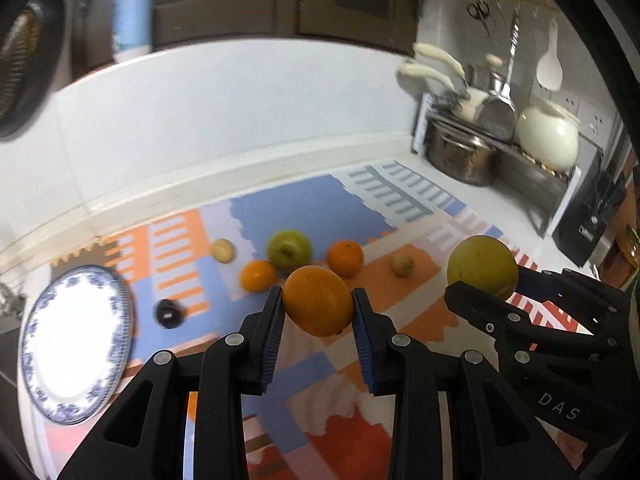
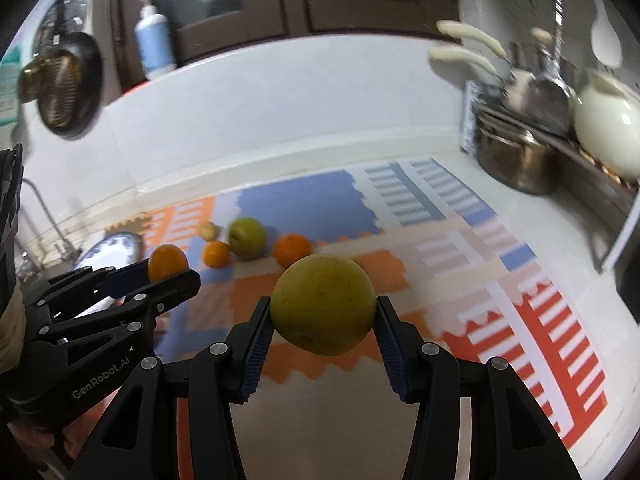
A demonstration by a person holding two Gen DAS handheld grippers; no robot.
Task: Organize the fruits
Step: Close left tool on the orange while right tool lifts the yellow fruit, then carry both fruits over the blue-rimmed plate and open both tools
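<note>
My left gripper (image 1: pixel 318 300) is shut on an orange (image 1: pixel 318 300) and holds it above the patterned mat; it also shows in the right wrist view (image 2: pixel 168 261). My right gripper (image 2: pixel 323 306) is shut on a yellow-green pear-like fruit (image 2: pixel 323 304), held above the mat; it shows in the left wrist view (image 1: pixel 482 266) at the right. On the mat lie a green apple (image 1: pixel 289 250), two small oranges (image 1: pixel 258 276) (image 1: pixel 345 258), two small yellowish fruits (image 1: pixel 222 250) (image 1: pixel 402 265) and a dark fruit (image 1: pixel 169 313). A blue-rimmed white plate (image 1: pixel 76 344) sits at the left.
A dish rack with a steel pot (image 1: pixel 460 152), pans and a white teapot (image 1: pixel 548 136) stands at the back right. A black appliance (image 1: pixel 588 220) is at the far right. A blue bottle (image 1: pixel 132 12) stands on the ledge behind. A faucet (image 2: pixel 44 216) is at the left.
</note>
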